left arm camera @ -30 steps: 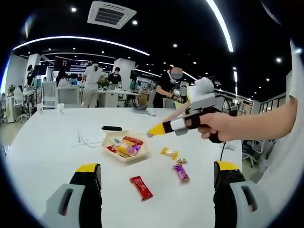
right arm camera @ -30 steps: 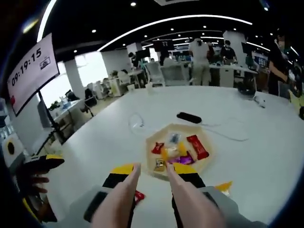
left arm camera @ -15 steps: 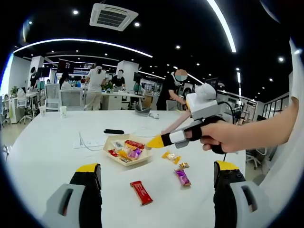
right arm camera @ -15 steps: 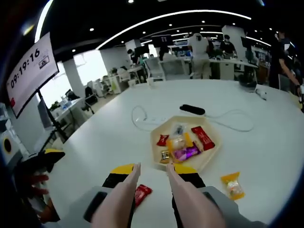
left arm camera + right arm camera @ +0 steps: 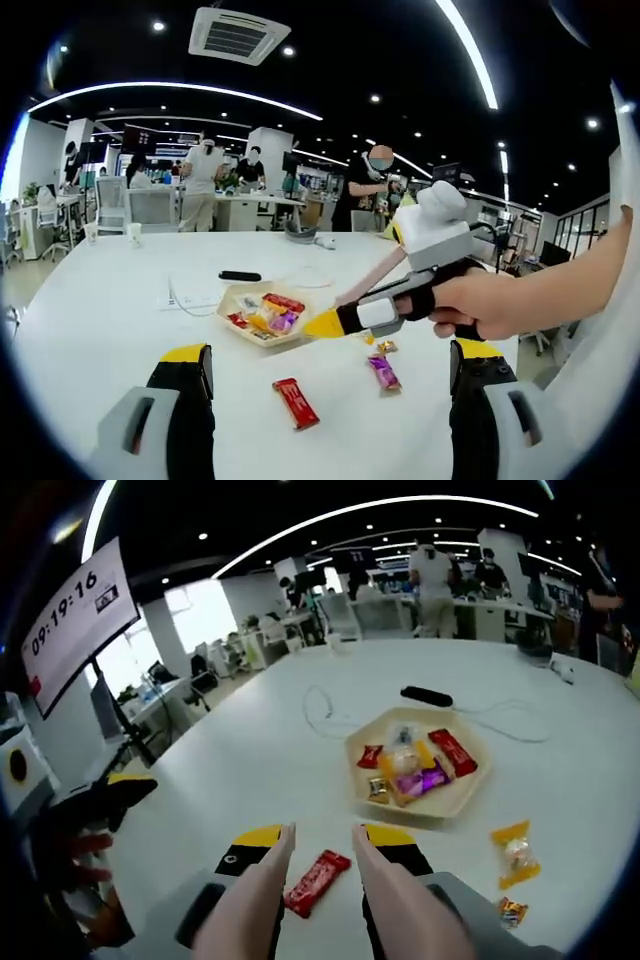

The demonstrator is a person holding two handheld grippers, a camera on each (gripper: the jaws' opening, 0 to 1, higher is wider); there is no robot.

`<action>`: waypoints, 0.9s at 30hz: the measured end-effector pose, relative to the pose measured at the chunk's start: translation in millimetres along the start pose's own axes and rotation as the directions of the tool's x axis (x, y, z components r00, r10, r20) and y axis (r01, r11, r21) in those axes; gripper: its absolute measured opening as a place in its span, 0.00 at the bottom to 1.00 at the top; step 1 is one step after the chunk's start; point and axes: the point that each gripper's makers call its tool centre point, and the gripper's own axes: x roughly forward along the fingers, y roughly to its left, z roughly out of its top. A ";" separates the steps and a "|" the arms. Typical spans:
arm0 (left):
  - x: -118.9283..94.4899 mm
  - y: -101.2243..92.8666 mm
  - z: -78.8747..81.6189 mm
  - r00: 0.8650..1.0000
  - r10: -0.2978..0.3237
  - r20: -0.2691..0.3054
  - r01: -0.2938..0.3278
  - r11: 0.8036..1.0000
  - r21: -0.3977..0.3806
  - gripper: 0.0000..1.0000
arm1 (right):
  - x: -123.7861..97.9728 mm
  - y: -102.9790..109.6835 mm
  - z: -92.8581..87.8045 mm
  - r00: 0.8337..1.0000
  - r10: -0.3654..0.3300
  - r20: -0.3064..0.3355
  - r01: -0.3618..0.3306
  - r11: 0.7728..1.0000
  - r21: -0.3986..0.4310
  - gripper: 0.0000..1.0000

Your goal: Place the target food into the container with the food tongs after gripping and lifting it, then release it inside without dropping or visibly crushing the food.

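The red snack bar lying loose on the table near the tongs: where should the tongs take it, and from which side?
Grip the red snack bar across its narrow width at mid-length, coming straight down from above. It lies flat on the white table, long and thin, angled between the tong tips, so the tongs likely need turning to span its short sides.

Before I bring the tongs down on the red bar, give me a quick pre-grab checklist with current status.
1. Tongs open and empty: ok; nothing sits between the two tips.
2. Red bar lined up: ok; it lies in the gap just ahead of the tips in the right gripper view.
3. Red bar free of neighbours: ok; it lies alone on the white table.
4. Tray has room: cannot tell; several wrapped sweets already lie in it.
5. Right gripper's hold on the tongs: cannot tell.
6. Left gripper out of the way: ok; open, held back from the bar.
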 end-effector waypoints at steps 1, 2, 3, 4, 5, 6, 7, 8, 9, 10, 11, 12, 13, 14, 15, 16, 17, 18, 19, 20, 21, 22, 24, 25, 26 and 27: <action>-0.6 0.3 -0.2 1.000 0.000 0.000 0.000 1.000 0.000 0.99 | 0.4 1.5 -0.3 1.000 0.000 0.000 0.000 1.000 -0.003 0.29; -1.3 0.6 -0.4 1.000 0.002 -0.001 -0.002 1.000 0.000 0.99 | 0.4 3.2 0.0 1.000 0.000 -0.002 0.000 1.000 -0.007 0.29; -1.9 1.1 -0.6 1.000 0.003 -0.001 -0.003 1.000 0.000 0.99 | 0.4 4.3 0.0 1.000 -0.002 -0.003 0.002 1.000 -0.011 0.29; -3.2 1.5 -0.8 1.000 0.004 0.000 -0.004 1.000 0.000 0.99 | 1.7 5.6 0.3 1.000 0.000 -0.004 0.000 1.000 -0.022 0.29; -3.7 1.9 -1.0 1.000 0.005 0.001 -0.005 1.000 -0.002 0.99 | 2.5 6.2 0.0 1.000 -0.002 -0.006 0.002 1.000 -0.028 0.29; -4.1 2.3 -1.6 1.000 0.006 0.000 -0.006 1.000 -0.004 0.99 | 2.7 6.5 -0.7 1.000 -0.006 -0.006 0.006 1.000 -0.030 0.29; -4.7 3.1 -3.2 1.000 0.007 -0.004 -0.007 1.000 -0.003 0.99 | 3.2 6.2 -1.7 1.000 -0.012 -0.007 0.011 1.000 -0.027 0.29; -5.3 3.6 -4.4 1.000 0.008 -0.005 -0.008 1.000 0.000 0.99 | 4.3 6.6 -3.2 1.000 -0.016 -0.012 0.016 1.000 -0.018 0.29; -5.2 4.1 -5.0 1.000 0.009 -0.007 -0.009 1.000 0.003 0.99 | 4.9 7.2 -4.7 1.000 -0.016 -0.018 0.016 1.000 -0.010 0.29; -5.5 5.1 -8.2 0.999 0.017 -0.028 -0.016 0.999 0.048 0.99 | 7.2 6.7 -7.2 1.000 -0.018 -0.025 0.018 1.000 -0.003 0.29; -5.3 4.8 -10.9 0.998 0.018 -0.060 -0.011 0.993 0.119 0.99 | 7.4 7.0 -8.6 0.999 -0.021 -0.027 0.021 1.000 -0.001 0.29; -4.4 2.9 -10.8 0.998 0.016 -0.066 -0.007 0.992 0.126 0.99 | 6.1 6.4 -10.7 0.999 -0.027 -0.029 0.027 1.000 -0.002 0.29; -1.9 -0.9 -6.7 0.999 0.010 -0.043 -0.005 0.994 0.106 0.99 | 6.4 5.3 -13.3 0.999 -0.041 -0.035 0.040 0.999 -0.007 0.29; -0.3 -2.2 -4.2 1.000 0.002 -0.030 0.001 0.995 0.098 0.99 | 7.5 4.0 -15.7 0.998 -0.053 -0.039 0.053 0.999 -0.010 0.29; 0.8 -3.3 -3.6 1.000 -0.003 -0.025 0.005 0.996 0.091 0.99 | 7.9 3.2 -16.7 0.997 -0.059 -0.040 0.059 0.998 -0.008 0.29; 2.3 -4.4 -4.0 1.000 -0.008 -0.024 0.010 0.996 0.086 0.99 | 8.1 1.5 -18.4 0.997 -0.069 -0.042 0.070 0.998 0.005 0.29; 3.8 -5.2 -4.9 1.000 -0.013 -0.024 0.015 0.996 0.084 0.99 | 7.8 1.1 -19.4 0.996 -0.076 -0.047 0.077 0.997 0.020 0.29; 4.8 -5.9 -6.2 1.000 -0.016 -0.026 0.019 0.996 0.084 0.99 | 7.7 1.3 -20.1 0.996 -0.078 -0.048 0.079 0.997 0.025 0.29; 5.8 -6.3 -7.7 0.999 -0.020 -0.029 0.022 0.996 0.086 0.99 | 6.7 3.0 -22.1 0.996 -0.078 -0.050 0.079 0.996 0.029 0.29; 6.0 -6.8 -8.7 0.999 -0.023 -0.032 0.026 0.996 0.087 0.99 | 6.4 3.8 -23.3 0.996 -0.077 -0.054 0.079 0.996 0.033 0.29; 6.1 -7.2 -8.7 0.999 -0.027 -0.030 0.030 0.996 0.086 0.99 | 5.9 5.0 -26.0 0.995 -0.078 -0.063 0.081 0.996 0.044 0.29; 6.2 -7.9 -8.3 0.999 -0.032 -0.024 0.034 0.996 0.085 0.99 | 6.2 5.7 -28.5 0.995 -0.079 -0.068 0.082 0.995 0.049 0.29; 5.8 -7.5 -8.1 0.999 -0.035 -0.017 0.036 0.996 0.087 0.99 | 3.1 6.7 -30.1 0.993 -0.099 -0.068 0.102 0.994 0.041 0.29; 5.0 -6.6 -8.8 0.999 -0.035 -0.015 0.036 0.996 0.086 0.99 | 2.9 6.2 -31.8 0.992 -0.108 -0.068 0.111 0.993 0.039 0.29; 4.6 -6.4 -9.2 0.999 -0.035 -0.014 0.036 0.996 0.084 0.99 | 3.3 6.0 -32.6 0.992 -0.110 -0.069 0.112 0.993 0.039 0.29; 3.0 -5.4 -11.3 0.999 -0.034 -0.014 0.035 0.996 0.080 0.99 | 4.8 3.4 -36.7 0.990 -0.120 -0.077 0.124 0.991 0.046 0.29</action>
